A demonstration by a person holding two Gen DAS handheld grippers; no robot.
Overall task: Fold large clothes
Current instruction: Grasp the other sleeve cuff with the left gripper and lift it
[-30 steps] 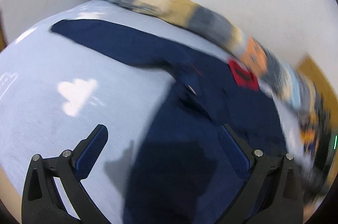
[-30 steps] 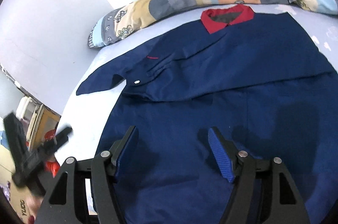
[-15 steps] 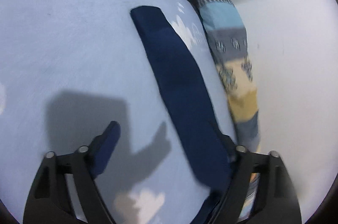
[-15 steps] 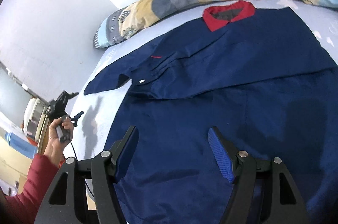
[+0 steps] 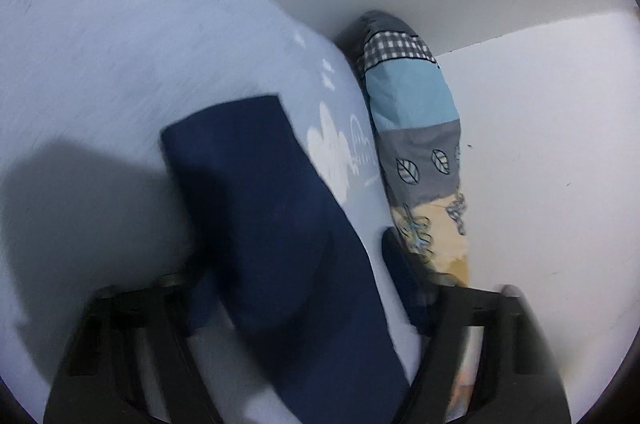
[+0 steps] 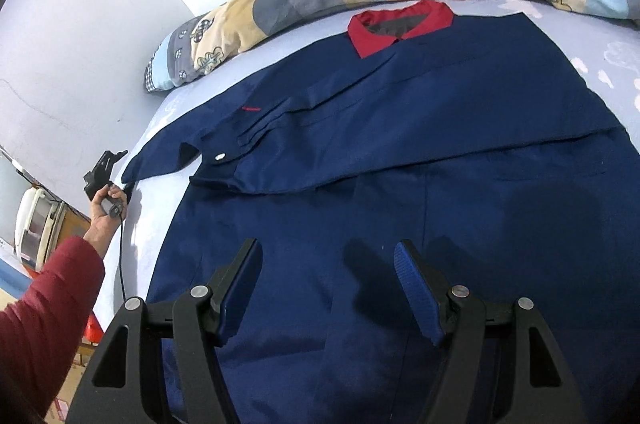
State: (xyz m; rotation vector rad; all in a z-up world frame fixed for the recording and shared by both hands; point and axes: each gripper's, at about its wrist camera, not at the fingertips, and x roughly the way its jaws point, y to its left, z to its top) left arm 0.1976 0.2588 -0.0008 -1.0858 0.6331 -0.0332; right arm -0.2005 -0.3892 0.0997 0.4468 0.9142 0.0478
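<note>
Item: large navy work jacket with red collar [image 6: 400, 143], spread flat on the pale blue cloud-print bedsheet [image 5: 100, 63], its outstretched navy sleeve [image 5: 272, 224] between the closing fingers of the left gripper [image 5: 296, 288]; contact unclear. Right gripper [image 6: 328, 288]: fingers apart, empty, above the hem. Risk: a shallow bite slips, or pinches sheet, dragging the fold askew.

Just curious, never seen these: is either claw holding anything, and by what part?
Nothing is gripped yet. The left claw has just been closing around the navy sleeve near its cuff; the right claw hangs open.
</note>
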